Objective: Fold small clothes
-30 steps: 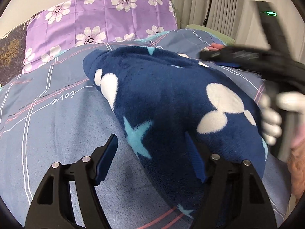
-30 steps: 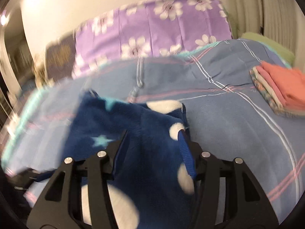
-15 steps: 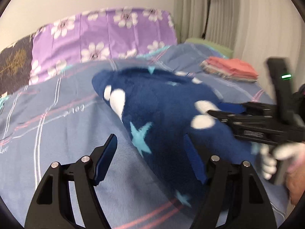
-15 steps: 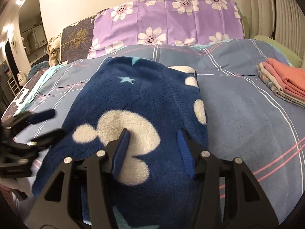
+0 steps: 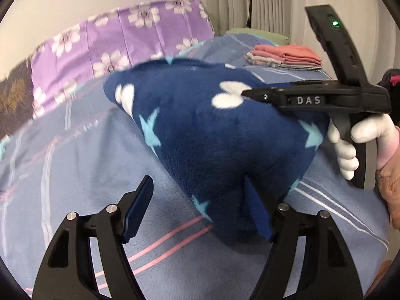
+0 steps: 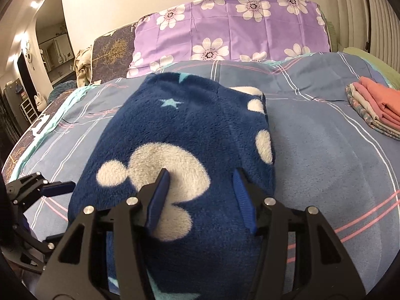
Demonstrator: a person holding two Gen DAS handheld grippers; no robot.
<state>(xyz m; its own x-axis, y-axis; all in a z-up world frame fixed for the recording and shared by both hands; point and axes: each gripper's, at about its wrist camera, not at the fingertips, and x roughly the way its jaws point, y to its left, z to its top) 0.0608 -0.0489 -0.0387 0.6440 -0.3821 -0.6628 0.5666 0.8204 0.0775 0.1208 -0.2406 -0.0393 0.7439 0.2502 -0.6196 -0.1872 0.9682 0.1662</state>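
Observation:
A dark blue fleece garment [image 5: 212, 137] with white mouse heads and pale stars lies bunched on the blue checked bedsheet [image 5: 75, 155]. My left gripper [image 5: 197, 178] stands open at the garment's near corner. Its right finger [image 5: 255, 207] rests against the fleece and its left finger hangs over bare sheet. My right gripper [image 6: 201, 172] sits on top of the garment [image 6: 187, 125], jaws closed on a thick fold of fleece. It reaches in from the right in the left wrist view [image 5: 250, 92], held by a white-gloved hand [image 5: 350, 145]. The left gripper [image 6: 55, 215] shows at the far left edge.
A stack of folded pink and patterned clothes [image 6: 375, 107] [image 5: 285, 57] lies on the sheet to the right. A purple flowered pillow [image 6: 225, 32] lines the head of the bed. Curtains hang at the right; bare sheet [image 6: 325, 150] separates garment and stack.
The right gripper has swung from the upper right down onto the garment's top. The fleece has settled flatter onto the sheet. The left gripper has shifted sideways and rolled a little.

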